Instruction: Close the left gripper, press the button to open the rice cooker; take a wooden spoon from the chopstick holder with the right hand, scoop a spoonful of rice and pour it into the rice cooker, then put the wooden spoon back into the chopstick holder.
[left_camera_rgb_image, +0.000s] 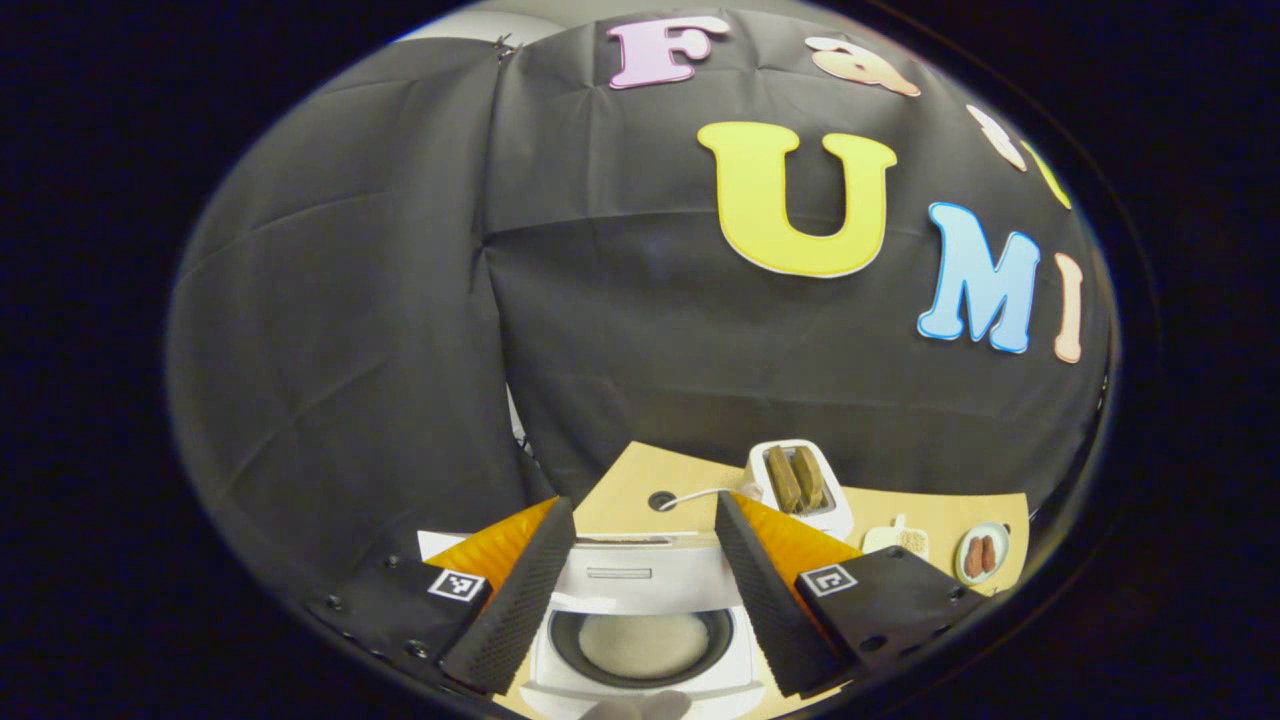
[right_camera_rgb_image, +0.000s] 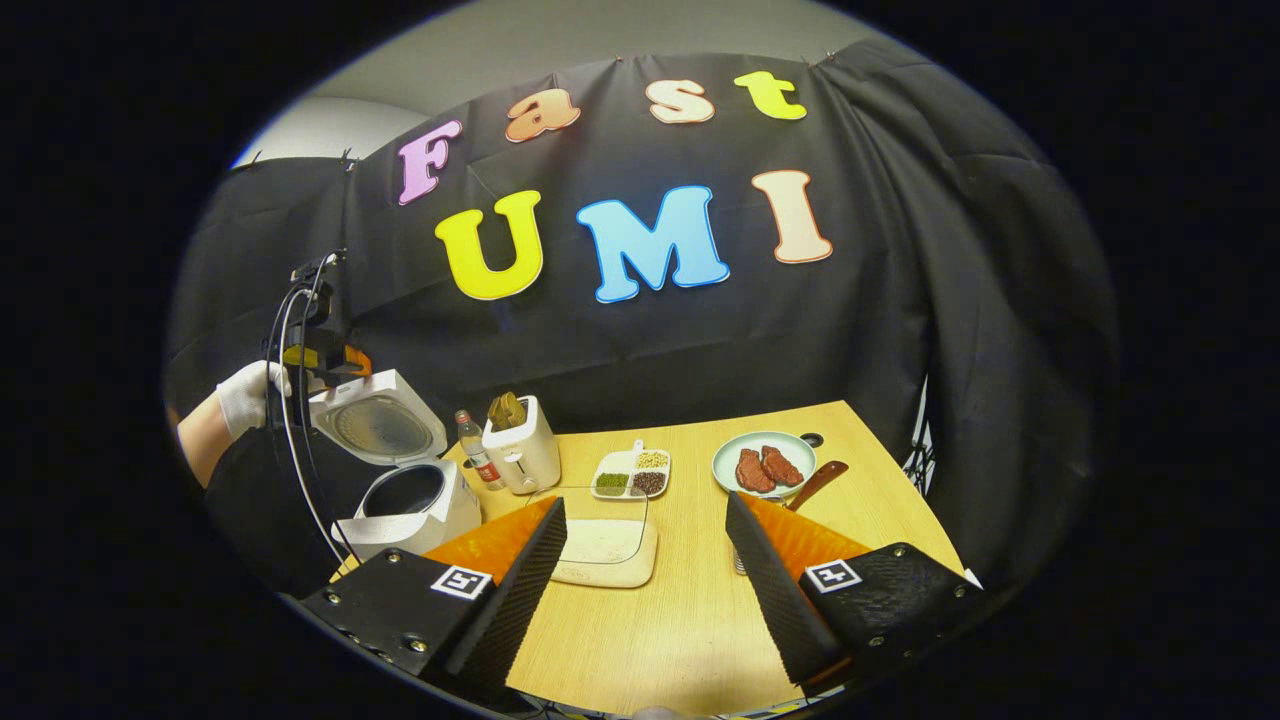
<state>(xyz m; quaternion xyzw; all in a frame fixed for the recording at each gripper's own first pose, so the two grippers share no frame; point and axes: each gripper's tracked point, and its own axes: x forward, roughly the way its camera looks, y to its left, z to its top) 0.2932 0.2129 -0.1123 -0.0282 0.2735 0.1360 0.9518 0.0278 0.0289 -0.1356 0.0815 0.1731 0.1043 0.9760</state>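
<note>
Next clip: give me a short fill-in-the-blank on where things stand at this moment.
1. The rice cooker lid is ____.
2. The toaster stands between the rice cooker and the ____ tray of grains.
3. The jaws of the right gripper are ____.
4. The plate holds ____ pieces of meat.

Missing words: open; four-part; open; two

Left gripper (left_camera_rgb_image: 640, 590): ribbed wedge fingers, dark screwed blocks, square coded tags.
Right gripper (right_camera_rgb_image: 645, 580): same ribbed fingers, tagged blocks with screws.
Hand (right_camera_rgb_image: 245, 395): white glove.
Cables (right_camera_rgb_image: 290, 420): thin, looping down from the far gripper.
</note>
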